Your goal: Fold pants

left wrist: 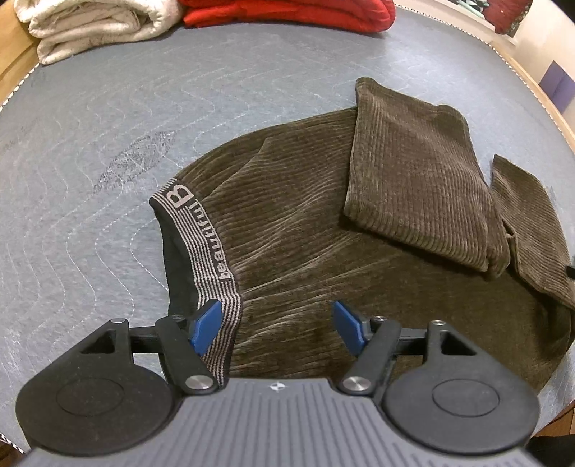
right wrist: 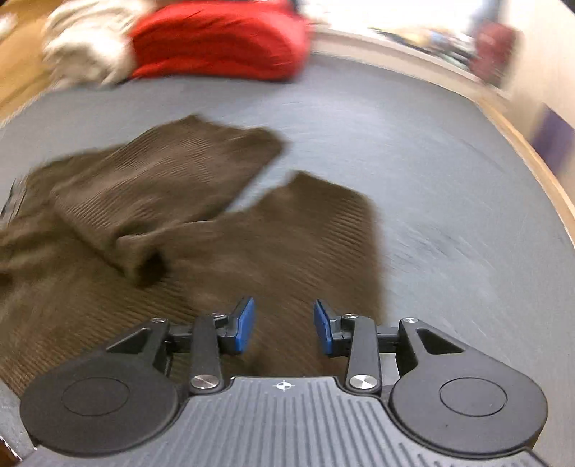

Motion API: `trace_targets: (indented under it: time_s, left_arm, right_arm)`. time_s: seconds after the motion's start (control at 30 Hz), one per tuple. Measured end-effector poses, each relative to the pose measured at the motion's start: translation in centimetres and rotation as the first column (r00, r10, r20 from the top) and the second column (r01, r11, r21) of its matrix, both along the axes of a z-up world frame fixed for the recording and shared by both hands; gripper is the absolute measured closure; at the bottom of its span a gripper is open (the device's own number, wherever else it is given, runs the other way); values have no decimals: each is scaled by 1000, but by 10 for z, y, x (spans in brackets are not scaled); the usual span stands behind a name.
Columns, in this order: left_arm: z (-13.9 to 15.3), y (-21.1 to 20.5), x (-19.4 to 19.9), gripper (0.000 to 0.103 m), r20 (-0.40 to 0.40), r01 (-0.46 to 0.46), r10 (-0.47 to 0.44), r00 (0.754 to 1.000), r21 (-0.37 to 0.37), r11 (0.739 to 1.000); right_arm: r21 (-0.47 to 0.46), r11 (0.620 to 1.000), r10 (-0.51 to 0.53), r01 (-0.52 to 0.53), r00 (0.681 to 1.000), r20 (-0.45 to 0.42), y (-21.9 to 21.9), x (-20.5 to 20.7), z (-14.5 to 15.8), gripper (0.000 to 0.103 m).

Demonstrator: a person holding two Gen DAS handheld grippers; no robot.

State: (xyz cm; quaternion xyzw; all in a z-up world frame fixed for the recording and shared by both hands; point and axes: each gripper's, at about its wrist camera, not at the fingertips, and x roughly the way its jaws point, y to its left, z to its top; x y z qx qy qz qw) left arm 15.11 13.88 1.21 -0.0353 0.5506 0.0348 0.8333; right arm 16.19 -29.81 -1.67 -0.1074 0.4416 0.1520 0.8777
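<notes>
- Brown ribbed pants [left wrist: 305, 230] spread flat on a grey quilted table cover [left wrist: 107, 143], filling the centre and the 3 o'clock side of the left wrist view.
- Striped waistband [left wrist: 212, 248] with printed lettering running from about 10 o'clock of the garment down toward 6 o'clock, black lining showing beside it.
- One pant leg [left wrist: 417, 179] folded back over the body of the garment at about 2 o'clock; a second leg end [left wrist: 528, 230] lying just beside it at 3 o'clock.
- Left gripper [left wrist: 276, 328] at 6 o'clock, pointing steeply down over the waist area, blue pads [left wrist: 206, 327] well apart; left pad over the waistband edge, nothing pinched between the jaws.
- Right gripper [right wrist: 284, 327] at 6 o'clock of its own blurred view, blue pads [right wrist: 244, 325] parted with a clear gap, brown cloth below them but not clamped.
- In the right wrist view, the folded leg [right wrist: 161, 183] at 10 o'clock and the other leg end [right wrist: 305, 230] near centre, both smeared by motion blur.
- Folded cream cloth [left wrist: 93, 25] at 11 o'clock and folded red cloth [left wrist: 287, 12] at 12 o'clock, side by side at the far edge, well apart from the pants.
- Wooden table rim [left wrist: 539, 93] curving along the 2 o'clock edge.
</notes>
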Motion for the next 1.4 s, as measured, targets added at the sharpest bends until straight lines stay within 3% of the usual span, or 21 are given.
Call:
trace_targets:
  time_s: [0.13, 0.23, 0.33, 0.43, 0.47, 0.5, 0.57, 0.7, 0.83, 0.93, 1.0, 1.07, 1.13, 1.2, 1.3, 1.37, 1.4]
  left_arm:
    - [-4, 2, 2, 29, -13, -14, 14, 1000, -1, 1000]
    - [-7, 7, 2, 28, -22, -23, 23, 999, 6, 1000]
    - [-8, 16, 2, 28, -30, -40, 40, 999, 9, 999]
    - [-5, 26, 1, 27, -26, -58, 58, 998, 11, 998]
    - [-5, 29, 1, 27, -26, -65, 65, 998, 10, 998]
    - [-5, 31, 1, 27, -30, -69, 69, 997, 11, 998]
    - [-5, 34, 1, 27, -33, -71, 72, 997, 18, 997]
    - [-5, 30, 0, 27, -30, -58, 58, 998, 25, 998]
    - [-6, 20, -1, 27, -29, -35, 36, 999, 33, 999]
    - [-6, 13, -2, 27, -27, -11, 12, 1000, 42, 999]
    - [-5, 9, -2, 27, -21, 5, -4, 1000, 47, 999]
    - [-2, 8, -3, 27, -8, 18, -18, 1000, 45, 999]
    - [0, 9, -3, 27, -3, 24, -24, 1000, 46, 999]
    - [0, 11, -3, 27, -5, 25, -24, 1000, 57, 998]
    - [-2, 16, -3, 27, -14, 15, -14, 1000, 74, 997]
    - [-4, 19, -3, 27, -21, 7, -5, 1000, 82, 997]
    - [-4, 20, -4, 27, -22, 5, -3, 1000, 84, 996]
  right_arm:
    - [-103, 980, 167, -169, 986, -24, 71, 16, -21, 60]
    - [-190, 947, 250, -258, 966, -63, 107, 18, -41, 51]
    - [-336, 893, 279, -298, 955, -106, 130, 25, -67, 51]
    - [-382, 878, 258, -288, 958, -128, 124, 28, -73, 53]
    - [-371, 888, 242, -272, 962, -127, 121, 31, -72, 59]
    - [-356, 899, 226, -254, 967, -119, 117, 34, -69, 79]
    - [-303, 927, 198, -221, 974, -106, 107, 41, -63, 93]
    - [-196, 968, 150, -154, 988, -36, 78, 37, -42, 95]
    - [-39, 999, 29, -27, 998, 58, 19, 31, -6, 95]
    - [115, 989, -110, 95, 985, 135, -49, 14, 25, 95]
    - [240, 949, -245, 205, 958, 152, -109, 2, 35, 95]
    - [328, 887, -386, 325, 911, 141, -170, -14, 37, 95]
    - [387, 793, -541, 469, 835, 97, -234, -32, 28, 95]
    - [396, 654, -704, 645, 711, 4, -297, -53, 8, 96]
    - [293, 397, -866, 870, 461, -196, -369, -84, -37, 96]
    - [205, 294, -900, 934, 343, -269, -395, -101, -64, 96]
    - [200, 271, -902, 942, 321, -288, -402, -106, -71, 96]
